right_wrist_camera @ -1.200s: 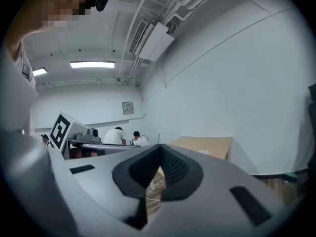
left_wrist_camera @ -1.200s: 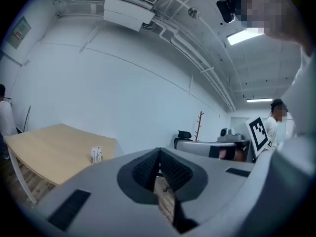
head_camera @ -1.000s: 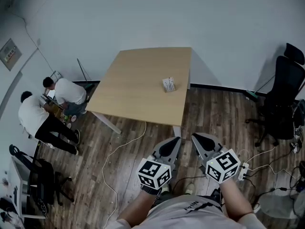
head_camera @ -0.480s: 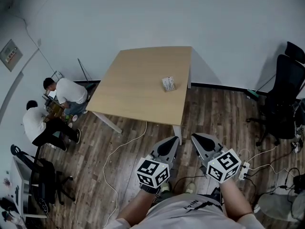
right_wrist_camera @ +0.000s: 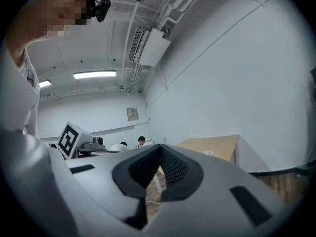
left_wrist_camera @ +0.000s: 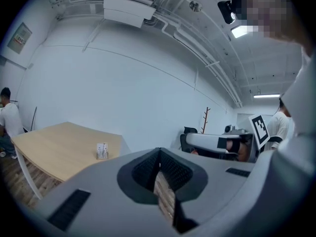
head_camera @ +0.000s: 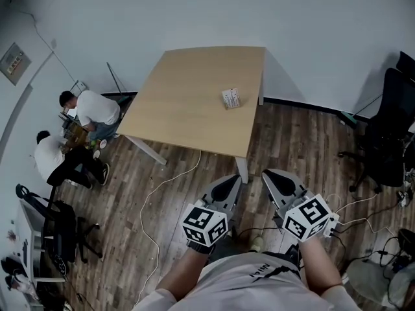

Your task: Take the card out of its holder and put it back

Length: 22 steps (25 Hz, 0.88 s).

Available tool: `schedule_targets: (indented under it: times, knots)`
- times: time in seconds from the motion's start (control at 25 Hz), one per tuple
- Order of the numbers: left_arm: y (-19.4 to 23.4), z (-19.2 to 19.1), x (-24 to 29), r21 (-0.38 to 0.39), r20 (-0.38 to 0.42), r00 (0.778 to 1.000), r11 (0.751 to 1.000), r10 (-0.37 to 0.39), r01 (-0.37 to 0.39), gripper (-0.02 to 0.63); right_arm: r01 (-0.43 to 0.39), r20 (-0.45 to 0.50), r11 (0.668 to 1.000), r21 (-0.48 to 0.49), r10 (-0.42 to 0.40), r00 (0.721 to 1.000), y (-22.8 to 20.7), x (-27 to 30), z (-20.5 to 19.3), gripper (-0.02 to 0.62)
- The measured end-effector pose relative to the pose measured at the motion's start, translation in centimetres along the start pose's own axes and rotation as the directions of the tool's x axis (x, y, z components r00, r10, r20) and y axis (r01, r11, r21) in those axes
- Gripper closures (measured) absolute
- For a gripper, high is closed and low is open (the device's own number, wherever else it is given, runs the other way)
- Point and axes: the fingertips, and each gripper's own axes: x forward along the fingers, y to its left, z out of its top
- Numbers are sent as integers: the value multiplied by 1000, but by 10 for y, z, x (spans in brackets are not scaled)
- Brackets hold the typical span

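Observation:
A small white card in its holder stands on the wooden table, near the table's right side. It also shows as a small card in its holder in the left gripper view and as a tiny card in its holder in the right gripper view. My left gripper and right gripper are held side by side above the floor, well short of the table. Both are shut with nothing between the jaws.
Two people crouch by the wall left of the table. A black office chair stands at the right. A white cable runs across the wood floor, and a power strip lies by my right hand. A dark bag sits at lower left.
The view has shifted slightly, so the table and card sit a bit higher and further right. Both grippers sit a little lower in the view. One crouching person bent down lower.

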Motion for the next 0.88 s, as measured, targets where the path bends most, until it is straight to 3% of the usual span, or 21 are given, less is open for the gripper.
schedule_targets:
  times: [0.4,0.88]
  knots:
    - [66,9,30,-10,6,1000,1000,6,-6,592,-6,-24,1000,-5,6,1000,-24,55,-1,583]
    - [218,37,116,29,-27,996,996,-82,83,592,82,-27,997,0,-82,996,-88,208,5,583]
